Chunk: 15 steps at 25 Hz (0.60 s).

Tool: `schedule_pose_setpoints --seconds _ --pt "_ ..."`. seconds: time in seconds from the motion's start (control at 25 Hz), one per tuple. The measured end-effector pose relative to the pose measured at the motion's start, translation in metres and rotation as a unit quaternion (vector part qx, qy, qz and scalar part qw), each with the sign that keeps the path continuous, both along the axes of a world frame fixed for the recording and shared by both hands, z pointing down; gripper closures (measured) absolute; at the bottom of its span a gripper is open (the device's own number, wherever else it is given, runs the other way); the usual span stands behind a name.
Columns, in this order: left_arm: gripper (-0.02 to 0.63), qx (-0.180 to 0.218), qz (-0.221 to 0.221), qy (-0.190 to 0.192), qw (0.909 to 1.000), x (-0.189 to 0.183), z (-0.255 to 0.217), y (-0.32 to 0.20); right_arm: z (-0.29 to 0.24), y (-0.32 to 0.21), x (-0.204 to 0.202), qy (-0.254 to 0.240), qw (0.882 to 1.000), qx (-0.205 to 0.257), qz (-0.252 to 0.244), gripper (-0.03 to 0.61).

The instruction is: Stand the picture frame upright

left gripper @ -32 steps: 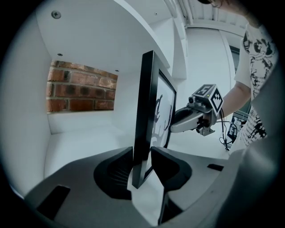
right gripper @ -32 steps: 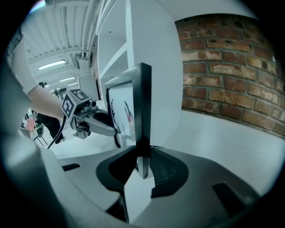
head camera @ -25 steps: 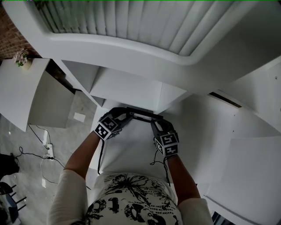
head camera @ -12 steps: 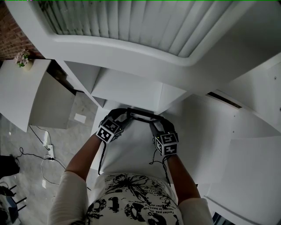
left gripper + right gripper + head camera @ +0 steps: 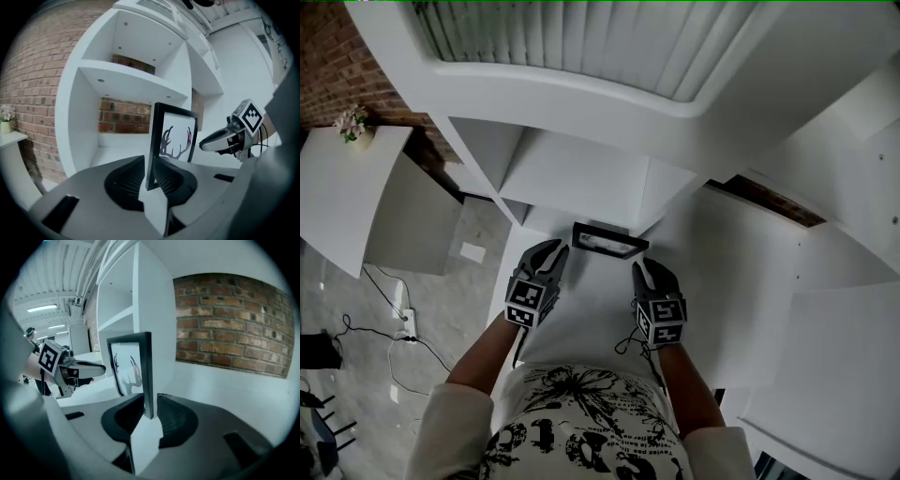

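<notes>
A black picture frame (image 5: pixel 608 240) with an antler print stands upright on the white tabletop (image 5: pixel 581 319), just in front of the shelf unit. In the left gripper view the frame (image 5: pixel 174 136) rises beyond the jaws; in the right gripper view the frame (image 5: pixel 127 367) shows nearly edge-on. My left gripper (image 5: pixel 553 251) hangs a little short of the frame's left end. My right gripper (image 5: pixel 640 269) hovers just short of its right end. The jaws of both have just been closing, they still stand apart, and nothing is between them.
A white shelf unit (image 5: pixel 581 173) with open compartments stands right behind the frame, with a brick wall (image 5: pixel 229 324) behind it. A white side table with a small flower pot (image 5: pixel 352 124) stands far left. Cables (image 5: pixel 394 328) lie on the floor beside the table.
Both grippers held the frame's ends a second ago. They have let go and drawn back toward the person, and the frame now stands by itself.
</notes>
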State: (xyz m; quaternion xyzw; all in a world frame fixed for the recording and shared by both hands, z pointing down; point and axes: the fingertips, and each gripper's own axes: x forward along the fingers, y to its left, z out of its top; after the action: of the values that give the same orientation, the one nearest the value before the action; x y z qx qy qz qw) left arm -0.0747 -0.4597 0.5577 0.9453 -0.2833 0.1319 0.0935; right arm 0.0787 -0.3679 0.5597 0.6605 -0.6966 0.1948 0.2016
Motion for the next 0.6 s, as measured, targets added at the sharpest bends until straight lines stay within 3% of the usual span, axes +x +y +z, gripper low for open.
schedule_pose_setpoints --seconds 0.08,0.16,0.4,0.6 --pt "0.594 0.0 -0.015 0.011 0.9998 -0.008 -0.009 0.006 -0.012 0.008 0.0 -0.007 1.0 0.022 0.006 0.52" --pt "0.601 0.002 -0.019 0.016 0.9997 -0.012 -0.018 0.013 -0.025 0.015 -0.001 -0.015 0.999 0.047 0.007 0.571" --pt "0.601 0.008 -0.015 0.027 0.9995 -0.02 -0.044 0.042 -0.064 0.04 -0.025 0.004 0.994 0.097 -0.04 0.574" --pt "0.601 -0.003 -0.021 0.052 0.9984 -0.022 -0.074 0.058 -0.097 0.057 -0.033 0.016 0.99 0.135 -0.041 0.574"
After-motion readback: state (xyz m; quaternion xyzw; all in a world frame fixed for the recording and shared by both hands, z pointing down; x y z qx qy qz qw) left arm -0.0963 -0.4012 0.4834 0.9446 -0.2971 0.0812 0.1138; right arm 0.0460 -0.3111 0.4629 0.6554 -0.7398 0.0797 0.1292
